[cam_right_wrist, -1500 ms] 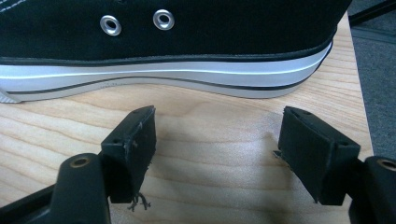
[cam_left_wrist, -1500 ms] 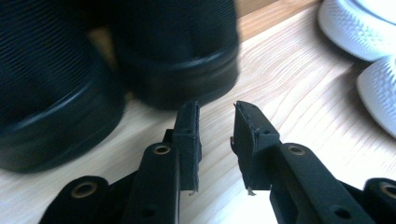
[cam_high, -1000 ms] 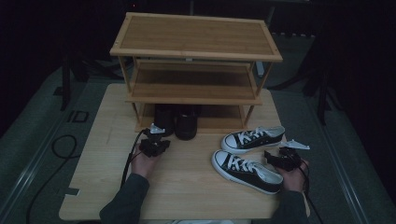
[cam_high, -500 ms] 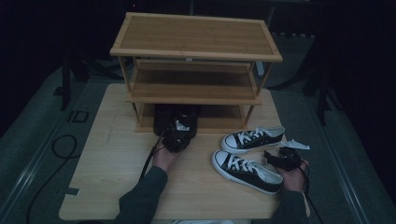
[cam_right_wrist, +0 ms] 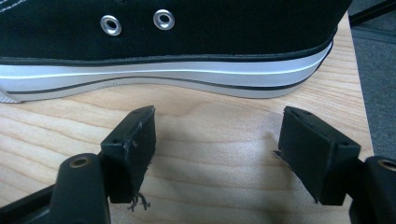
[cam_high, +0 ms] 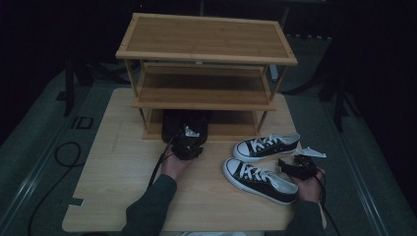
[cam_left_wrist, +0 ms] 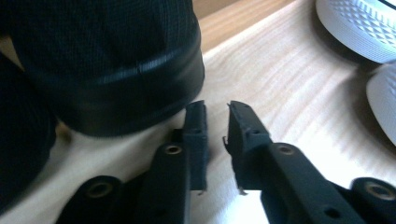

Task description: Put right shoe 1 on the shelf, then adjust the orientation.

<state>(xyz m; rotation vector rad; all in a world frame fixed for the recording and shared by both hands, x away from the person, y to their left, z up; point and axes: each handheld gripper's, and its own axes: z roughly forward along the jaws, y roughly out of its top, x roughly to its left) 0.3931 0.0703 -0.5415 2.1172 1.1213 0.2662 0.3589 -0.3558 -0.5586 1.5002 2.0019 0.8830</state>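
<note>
Left claw (cam_high: 188,142) at the black shoes (cam_high: 183,123) on the counter (cam_high: 123,162), half under the rack's (cam_high: 206,54) bottom shelf — jaws nearly closed, gripping nothing. Step looks like pushing them under (a second ago the claw sat further left, clear of them). Right claw (cam_high: 297,167), wide open and empty, waits beside the near sneaker (cam_high: 258,179); next, grasp it.

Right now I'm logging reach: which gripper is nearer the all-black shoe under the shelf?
Left. The left gripper sits right at the all-black shoe, fingers beside its sole. The right gripper is far off by the black-and-white sneaker.
</note>
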